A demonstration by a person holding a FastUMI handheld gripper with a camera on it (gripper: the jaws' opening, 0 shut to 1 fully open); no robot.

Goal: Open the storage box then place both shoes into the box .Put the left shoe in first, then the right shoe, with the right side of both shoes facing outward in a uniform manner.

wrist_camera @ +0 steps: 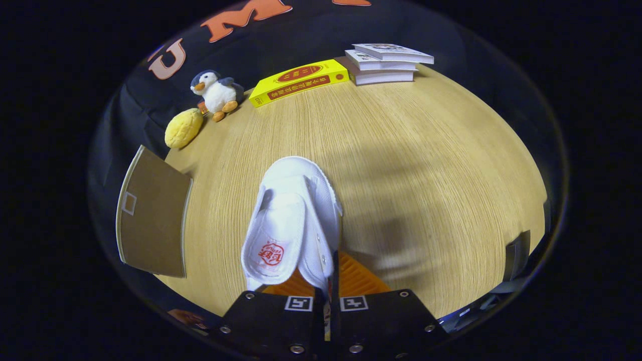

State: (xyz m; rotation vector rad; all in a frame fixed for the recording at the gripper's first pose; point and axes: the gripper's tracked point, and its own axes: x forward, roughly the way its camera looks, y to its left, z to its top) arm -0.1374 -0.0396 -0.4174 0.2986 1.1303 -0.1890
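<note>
One white shoe was pinched at its side wall by the gripper; three stacked books lay at one o'clock, one penguin toy at eleven.

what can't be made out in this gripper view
- White canvas shoe: its heel is hidden behind the fingers of the hand-held gripper, which clamp its side wall.
- Left or right shoe: unclear.
- Brown cardboard flap: the box beneath is cut off.
- Yellow book: print too small.
</note>
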